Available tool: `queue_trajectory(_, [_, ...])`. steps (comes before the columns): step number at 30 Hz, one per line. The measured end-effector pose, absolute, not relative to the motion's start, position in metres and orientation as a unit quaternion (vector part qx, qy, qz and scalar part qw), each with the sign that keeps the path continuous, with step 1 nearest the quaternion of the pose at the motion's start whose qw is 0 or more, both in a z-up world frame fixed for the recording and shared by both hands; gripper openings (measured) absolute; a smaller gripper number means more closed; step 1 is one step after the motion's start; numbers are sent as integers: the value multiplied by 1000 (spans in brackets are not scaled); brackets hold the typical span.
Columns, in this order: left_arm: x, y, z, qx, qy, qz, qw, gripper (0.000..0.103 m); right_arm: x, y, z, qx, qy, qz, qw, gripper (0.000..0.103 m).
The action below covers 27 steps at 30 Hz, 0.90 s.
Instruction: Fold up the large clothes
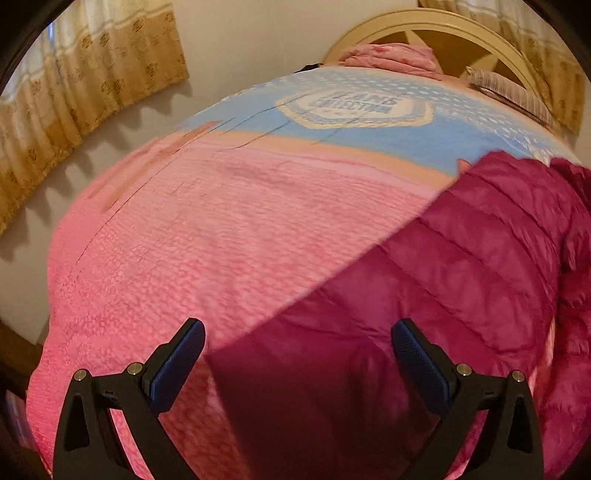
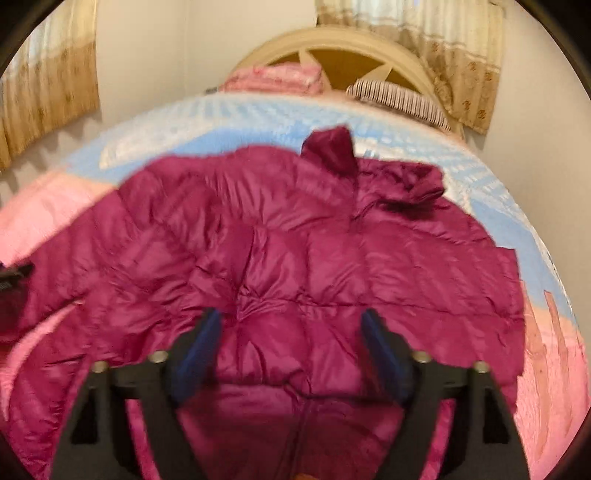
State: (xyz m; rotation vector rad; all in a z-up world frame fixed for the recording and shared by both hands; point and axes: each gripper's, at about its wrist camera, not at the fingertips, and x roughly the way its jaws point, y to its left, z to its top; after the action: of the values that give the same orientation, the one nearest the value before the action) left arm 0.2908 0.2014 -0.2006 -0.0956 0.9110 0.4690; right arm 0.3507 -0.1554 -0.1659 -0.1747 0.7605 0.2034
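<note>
A bed covered by a pink and light-blue textured blanket fills a room with beige walls, gold patterned curtains and a cream arched headboard at the far end. In the left wrist view, the left claw gapes wide and holds nothing, above a sleeve of the magenta quilted puffer jacket lying to the right. In the right wrist view, the right claw also stands wide and empty over the jacket, which lies spread across the bed, collar at the far side.

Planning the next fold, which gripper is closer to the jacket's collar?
Right. The right gripper is open over the jacket body, facing the collar. The left gripper is open at the jacket's side edge.
</note>
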Motion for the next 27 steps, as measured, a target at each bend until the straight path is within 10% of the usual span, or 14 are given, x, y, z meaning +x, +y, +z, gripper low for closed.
queue_trajectory(5, [289, 191, -195, -33, 435, 201, 877, 38, 336, -156, -164, -88, 355, 109, 924, 85])
queue_trajectory(9, [279, 203, -175, -48, 412, 215, 884, 42, 328, -167, -163, -76, 351, 109, 927, 85])
queue_trajectory(13, [251, 219, -157, -52, 376, 251, 891, 92, 321, -178, -160, -61, 348, 110, 929, 86])
queue_trajectory(23, [236, 208, -184, -89, 416, 199, 883, 91, 306, -171, -170, -47, 352, 133, 925, 86])
queue_trajectory(25, [241, 196, -192, -69, 424, 175, 886, 43, 304, -169, -172, -56, 353, 134, 924, 86])
queue_trajectory(27, [248, 189, -191, -44, 428, 184, 884, 33, 305, -172, -174, -72, 357, 114, 924, 86])
